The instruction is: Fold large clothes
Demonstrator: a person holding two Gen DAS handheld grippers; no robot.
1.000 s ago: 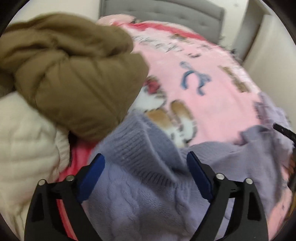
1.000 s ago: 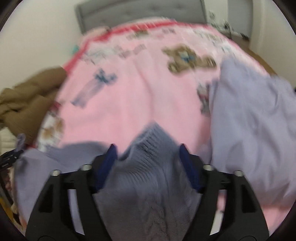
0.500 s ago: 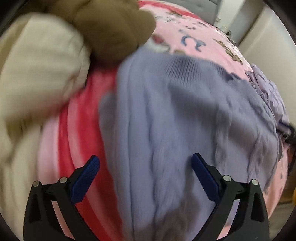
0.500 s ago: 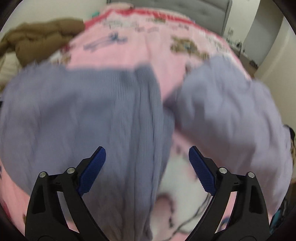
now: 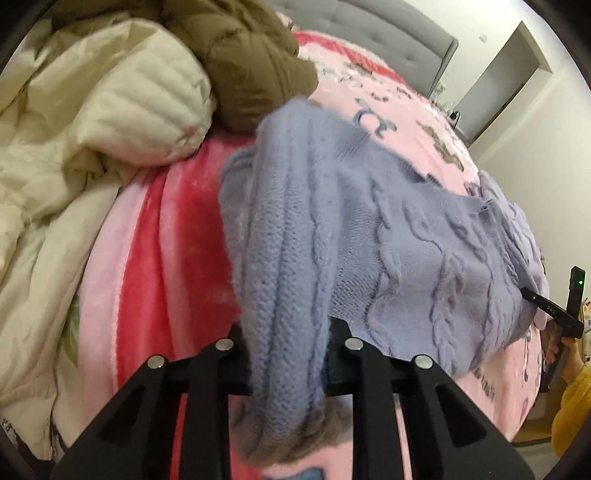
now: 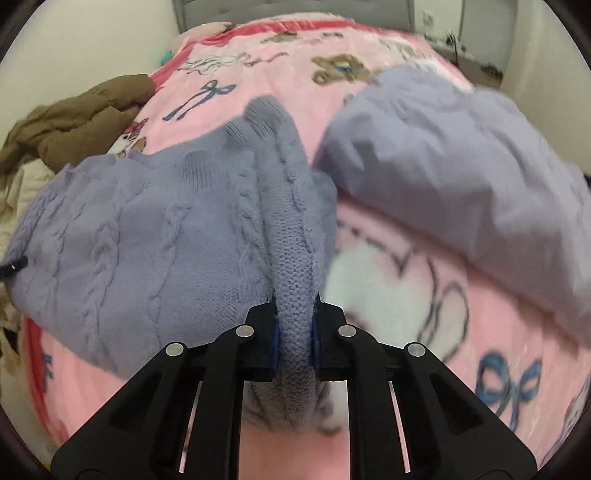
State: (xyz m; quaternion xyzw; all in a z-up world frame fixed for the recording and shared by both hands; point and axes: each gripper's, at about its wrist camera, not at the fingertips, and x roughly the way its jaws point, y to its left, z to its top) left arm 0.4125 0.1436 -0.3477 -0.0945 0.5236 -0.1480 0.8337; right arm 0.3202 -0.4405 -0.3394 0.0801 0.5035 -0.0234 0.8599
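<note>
A lavender cable-knit sweater (image 5: 369,229) lies bunched on the pink printed blanket (image 5: 155,236) of a bed. My left gripper (image 5: 288,354) is shut on a thick fold of the sweater at its left edge. In the right wrist view the same sweater (image 6: 147,229) spreads to the left, and my right gripper (image 6: 294,343) is shut on a narrow knit fold of it. The pads of both grippers are mostly hidden by the knit.
A cream quilted jacket (image 5: 81,155) and a brown puffy jacket (image 5: 251,70) are piled at the left of the bed. A pale lavender garment (image 6: 461,162) lies at the right. A grey headboard (image 5: 369,33) stands behind. The person's yellow sleeve (image 5: 572,406) shows at the right edge.
Both grippers were open over the sweater and have now closed on folds of it. The sweater's edges are gathered up between the fingers.
</note>
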